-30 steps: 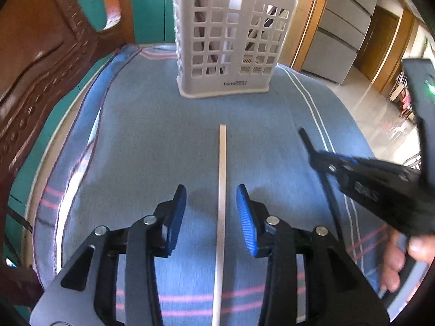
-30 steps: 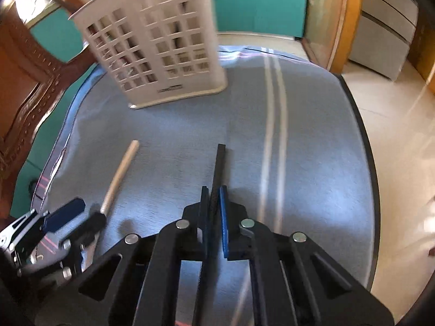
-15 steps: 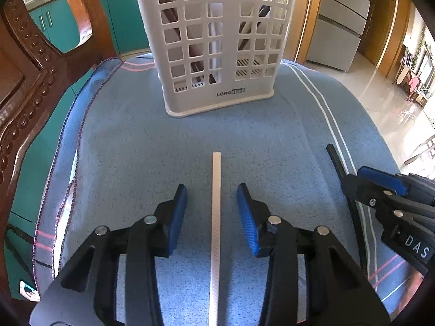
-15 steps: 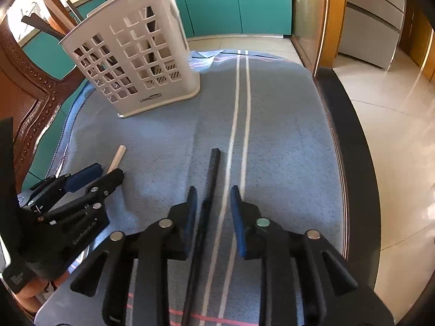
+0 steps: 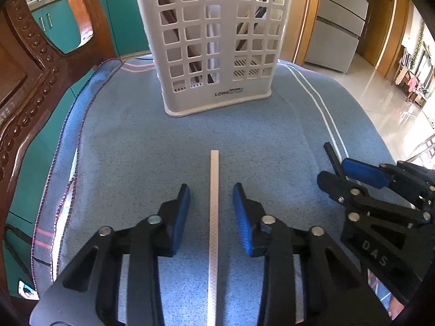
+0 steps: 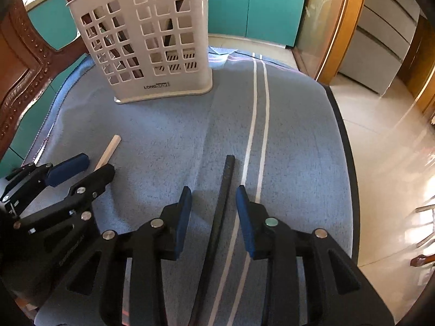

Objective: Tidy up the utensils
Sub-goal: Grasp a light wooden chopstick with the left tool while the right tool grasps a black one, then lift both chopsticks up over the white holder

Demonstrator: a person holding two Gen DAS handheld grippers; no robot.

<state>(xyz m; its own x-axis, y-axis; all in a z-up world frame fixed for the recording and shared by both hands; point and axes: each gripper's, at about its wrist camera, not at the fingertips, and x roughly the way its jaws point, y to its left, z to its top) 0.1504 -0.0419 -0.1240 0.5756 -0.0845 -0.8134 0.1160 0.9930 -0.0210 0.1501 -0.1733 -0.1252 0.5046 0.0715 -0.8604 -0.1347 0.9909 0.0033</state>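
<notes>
A pale chopstick (image 5: 213, 217) lies flat on the blue cloth (image 5: 130, 141), pointing at a white slotted utensil basket (image 5: 214, 40). My left gripper (image 5: 211, 198) is open, its jaws either side of the pale chopstick without touching it. A black chopstick (image 6: 223, 201) lies on the cloth to the right. My right gripper (image 6: 213, 198) is open around it, apart from it. The basket (image 6: 146, 40) holds several dark utensils. The right gripper shows in the left wrist view (image 5: 348, 174), the left gripper (image 6: 81, 167) and pale chopstick (image 6: 108, 153) in the right wrist view.
A carved wooden chair back (image 5: 30, 62) stands at the left edge of the table. The table's dark right edge (image 6: 345, 163) drops to a tiled floor. Teal cabinets (image 6: 261, 2) stand behind the basket.
My right gripper has opened and let go of the black chopstick, which now lies on the cloth. Both grippers have moved forward toward the basket.
</notes>
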